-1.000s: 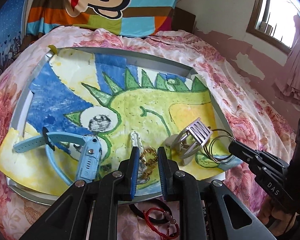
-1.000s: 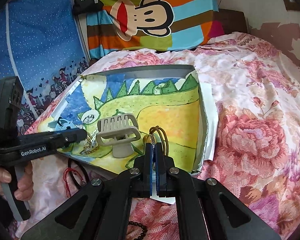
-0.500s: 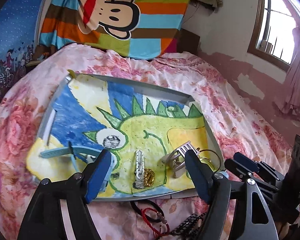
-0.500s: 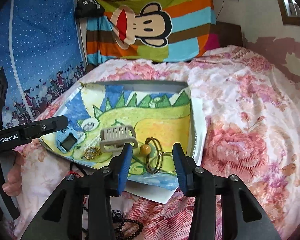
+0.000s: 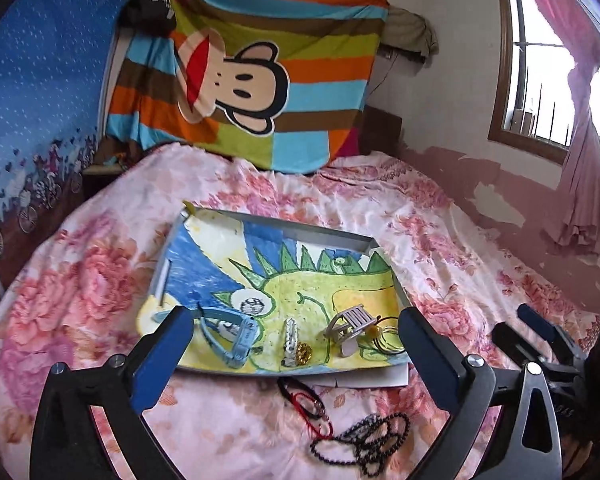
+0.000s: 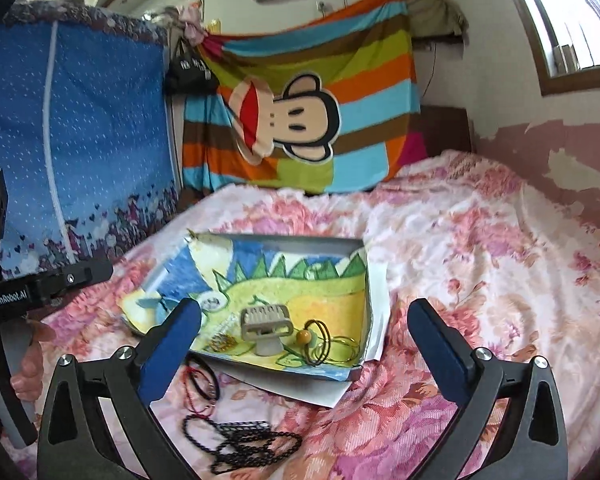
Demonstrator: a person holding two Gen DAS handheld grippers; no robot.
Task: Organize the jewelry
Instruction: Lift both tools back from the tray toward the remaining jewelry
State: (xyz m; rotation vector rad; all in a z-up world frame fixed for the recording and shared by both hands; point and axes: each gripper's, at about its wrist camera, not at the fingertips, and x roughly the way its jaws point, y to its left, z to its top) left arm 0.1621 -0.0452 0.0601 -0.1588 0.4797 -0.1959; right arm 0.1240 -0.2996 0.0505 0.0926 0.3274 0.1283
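Only left view shows blue watch (image 5: 236, 336).

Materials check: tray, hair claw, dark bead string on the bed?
Tray: looks like metal, dull grey with a thin upturned rim. Hair claw: probably matte beige plastic, moulded teeth. Bead string: small glossy dark round beads; glass, stone or plastic, can't tell.

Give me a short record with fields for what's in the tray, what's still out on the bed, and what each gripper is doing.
tray: blue watch, white hair clip, gold chain, grey claw clip, hair ties
on bed outside tray: red and black cords, black bead string
left gripper: open, empty
right gripper: open, empty
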